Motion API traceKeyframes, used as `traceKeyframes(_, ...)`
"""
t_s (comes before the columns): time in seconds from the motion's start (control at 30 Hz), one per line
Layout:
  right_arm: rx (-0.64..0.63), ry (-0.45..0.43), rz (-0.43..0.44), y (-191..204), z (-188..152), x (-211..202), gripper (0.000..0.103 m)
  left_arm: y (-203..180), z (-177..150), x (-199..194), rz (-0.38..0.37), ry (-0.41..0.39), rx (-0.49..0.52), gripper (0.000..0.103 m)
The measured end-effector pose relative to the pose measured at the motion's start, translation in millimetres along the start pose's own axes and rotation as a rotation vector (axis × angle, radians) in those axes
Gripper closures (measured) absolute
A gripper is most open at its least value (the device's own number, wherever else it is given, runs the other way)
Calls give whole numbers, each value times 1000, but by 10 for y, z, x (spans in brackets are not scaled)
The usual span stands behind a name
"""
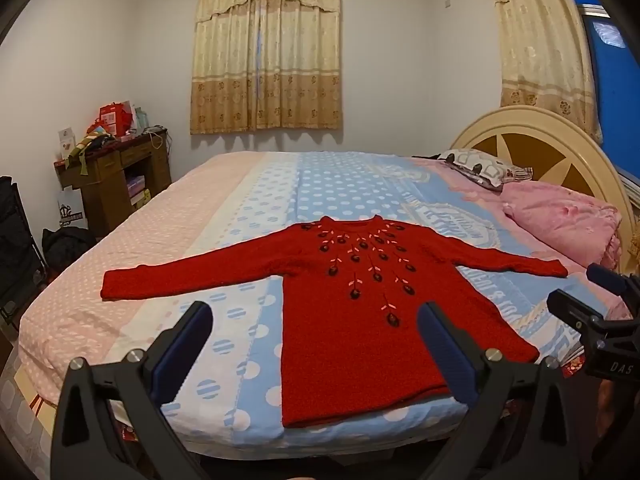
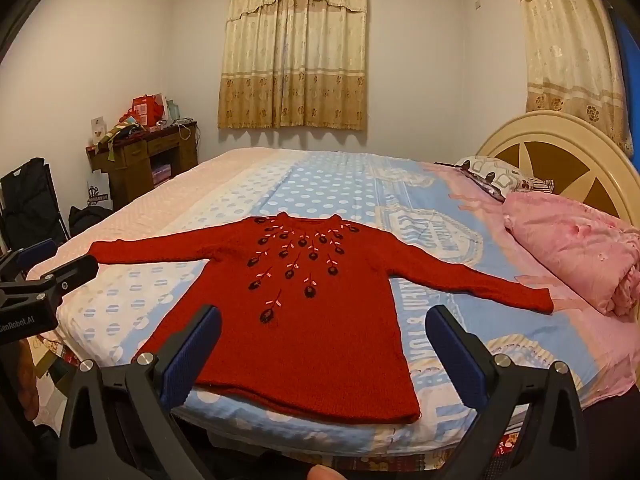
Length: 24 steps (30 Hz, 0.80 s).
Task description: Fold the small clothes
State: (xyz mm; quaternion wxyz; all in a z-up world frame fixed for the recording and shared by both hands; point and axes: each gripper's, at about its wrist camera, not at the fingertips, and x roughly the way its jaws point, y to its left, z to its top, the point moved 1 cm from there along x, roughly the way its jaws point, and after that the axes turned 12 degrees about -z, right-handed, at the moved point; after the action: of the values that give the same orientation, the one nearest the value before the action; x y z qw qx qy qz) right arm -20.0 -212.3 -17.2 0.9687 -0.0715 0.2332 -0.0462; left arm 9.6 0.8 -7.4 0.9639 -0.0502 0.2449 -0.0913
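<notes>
A small red knit sweater (image 1: 352, 320) with dark embroidered flowers lies flat, front up, on the bed, both sleeves spread out sideways; it also shows in the right wrist view (image 2: 312, 320). My left gripper (image 1: 316, 316) is open and empty, held above the bed's near edge in front of the sweater's hem. My right gripper (image 2: 324, 320) is open and empty, also held before the hem. The right gripper's body shows at the right edge of the left wrist view (image 1: 592, 332); the left gripper's body shows at the left edge of the right wrist view (image 2: 44, 288).
The bed (image 1: 248, 208) has a pink, white and blue dotted sheet. A pink folded quilt (image 1: 560, 220) and a pillow (image 1: 484, 168) lie by the cream headboard (image 1: 532, 140) on the right. A cluttered wooden desk (image 1: 116, 172) and a black bag stand at the left wall.
</notes>
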Motion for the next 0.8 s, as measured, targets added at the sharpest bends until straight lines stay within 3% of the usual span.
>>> traceKeyframes(0.8, 8, 4, -3, 9, 0, 12, 1, 28, 8, 9, 5, 2, -6, 0)
